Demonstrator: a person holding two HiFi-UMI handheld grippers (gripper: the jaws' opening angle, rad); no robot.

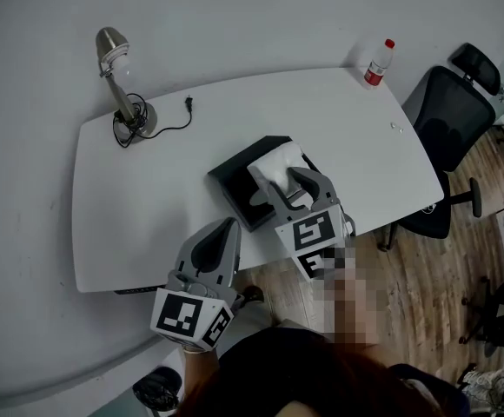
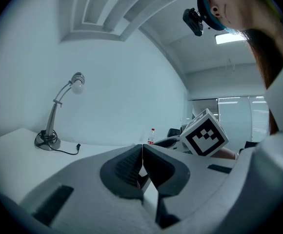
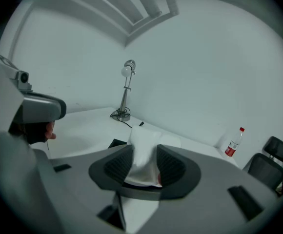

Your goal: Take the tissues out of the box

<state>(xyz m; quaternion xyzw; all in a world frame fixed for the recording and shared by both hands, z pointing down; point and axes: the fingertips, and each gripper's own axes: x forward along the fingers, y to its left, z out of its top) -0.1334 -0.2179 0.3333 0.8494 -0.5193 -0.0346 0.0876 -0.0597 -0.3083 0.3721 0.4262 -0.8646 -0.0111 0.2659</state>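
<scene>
A black tissue box [image 1: 237, 183] lies near the front edge of the white table [image 1: 139, 207]. A white wad of tissues [image 1: 276, 164] stands up out of its top. My right gripper [image 1: 290, 189] is over the box, shut on the tissues [image 3: 144, 147], which bulge up between its ribbed pads [image 3: 118, 164]. A corner of the box [image 3: 116, 143] shows just beyond the jaws. My left gripper [image 1: 223, 232] hovers at the table's front edge, left of the box and apart from it. In the left gripper view its jaws [image 2: 142, 149] meet at the tips with nothing between them.
A silver desk lamp [image 1: 116, 72] with a loose black cable [image 1: 181, 111] stands at the table's back left. A red-capped bottle [image 1: 377, 62] sits at the back right corner. A black office chair [image 1: 447, 115] is to the right of the table, on a wooden floor.
</scene>
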